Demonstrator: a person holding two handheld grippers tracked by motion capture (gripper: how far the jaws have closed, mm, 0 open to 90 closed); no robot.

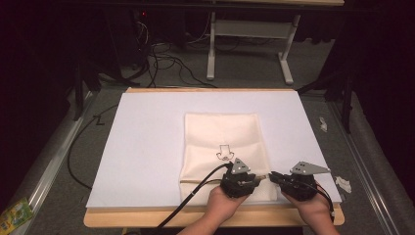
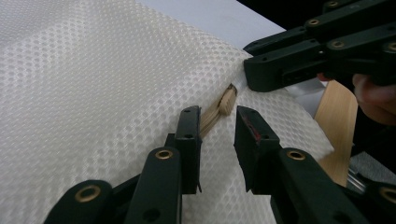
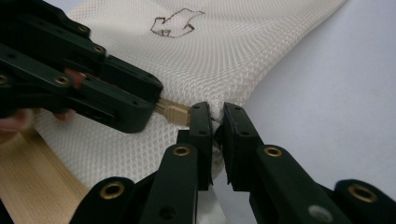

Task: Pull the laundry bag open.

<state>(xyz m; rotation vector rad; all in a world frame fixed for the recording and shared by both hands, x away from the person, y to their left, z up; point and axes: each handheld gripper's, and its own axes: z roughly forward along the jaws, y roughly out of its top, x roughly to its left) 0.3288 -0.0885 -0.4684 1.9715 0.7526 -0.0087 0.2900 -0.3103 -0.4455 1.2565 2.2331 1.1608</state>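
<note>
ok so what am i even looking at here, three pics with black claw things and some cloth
These are one moment seen by three cameras. The high view looks down from above a person's side of a table. The person holds a hand tool with two black jaws in each hand: the left gripper and the right gripper. The other two pictures come from small cameras riding on those tools, looking along their own jaws.

On the white board lies a cream mesh bag with a small outline drawing on it. Along its near edge runs a zipper with a tan zipper pull.

The right gripper is clamped shut on the bag's corner. The left gripper's jaws stand on either side of the zipper pull, not visibly pressing on it yet.
</note>
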